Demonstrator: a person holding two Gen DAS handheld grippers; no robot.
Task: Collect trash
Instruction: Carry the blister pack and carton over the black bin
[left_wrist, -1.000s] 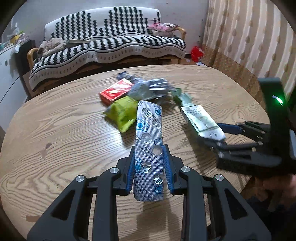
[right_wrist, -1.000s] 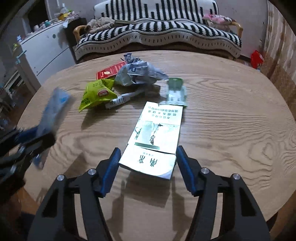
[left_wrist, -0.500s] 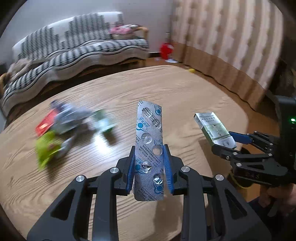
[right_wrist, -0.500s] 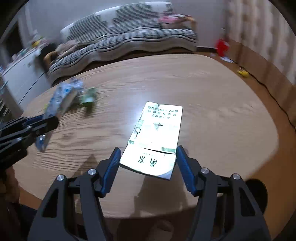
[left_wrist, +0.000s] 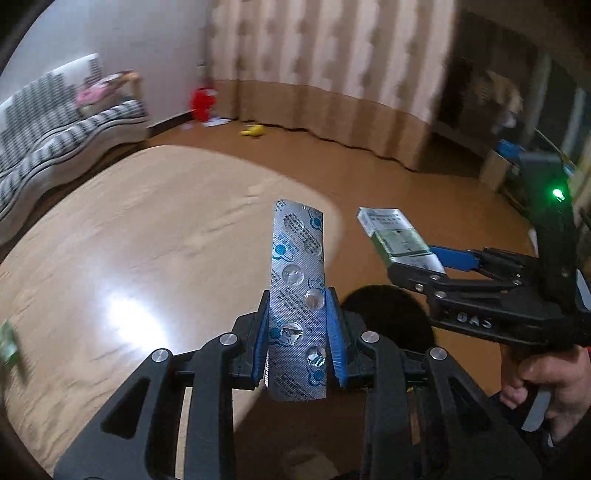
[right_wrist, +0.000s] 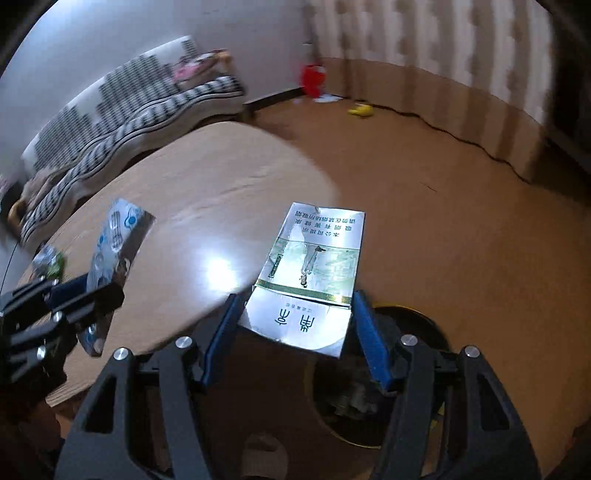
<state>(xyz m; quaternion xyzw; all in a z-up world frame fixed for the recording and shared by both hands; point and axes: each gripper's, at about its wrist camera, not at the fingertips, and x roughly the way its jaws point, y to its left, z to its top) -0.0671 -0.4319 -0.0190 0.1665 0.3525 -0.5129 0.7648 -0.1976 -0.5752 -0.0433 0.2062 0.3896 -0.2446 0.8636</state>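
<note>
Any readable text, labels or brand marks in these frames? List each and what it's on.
"GAS", or near it: raised letters on the body of the right hand-held gripper, seen from the left wrist view; partly blurred.
Flattened cigarette pack in that gripper: one large Chinese character and two lines of smaller Chinese print, upside down to the camera; not legible enough to quote.
Pill blister strip in the left hand-held gripper: blue logos and fine print, too small to read.
</note>
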